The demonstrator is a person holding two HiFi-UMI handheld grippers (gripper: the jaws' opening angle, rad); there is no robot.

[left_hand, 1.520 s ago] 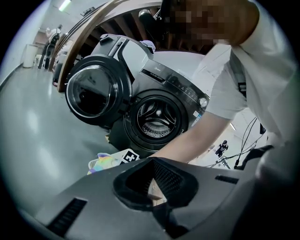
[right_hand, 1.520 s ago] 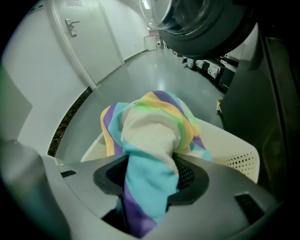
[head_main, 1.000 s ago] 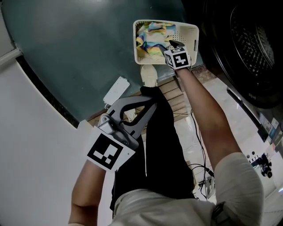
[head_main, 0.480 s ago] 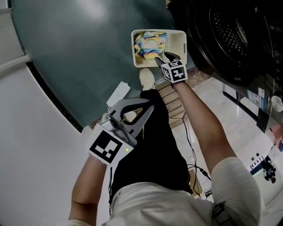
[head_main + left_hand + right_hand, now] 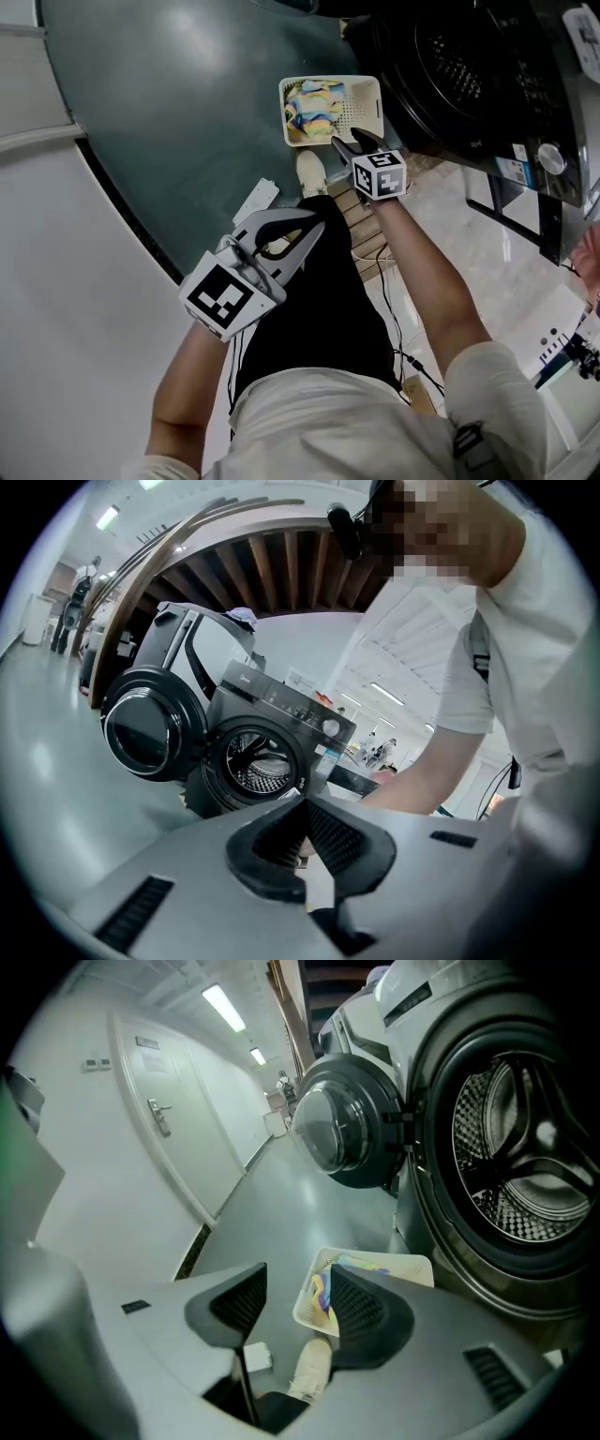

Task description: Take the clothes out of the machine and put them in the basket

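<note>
The right tongs point(image 5: 349, 142) are standing open and empty, hovering just short of the white basket point(image 5: 370, 112), where the multicoloured clothes point(image 5: 312, 103) are lying. The left tongs point(image 5: 314, 232) are pinched closed on nothing, hanging well behind the right pair, over the person's leg. Only the left gripper view is showing the whole washing machine point(image 5: 253, 761) ahead of its tongs, with the round door point(image 5: 141, 728) swung wide. The right gripper view is adding a white room door point(image 5: 173, 1119) off to the left of its tongs. Compared with a second ago, both tongs are sitting higher, and the right pair is no longer overlapping the basket's rim.
</note>
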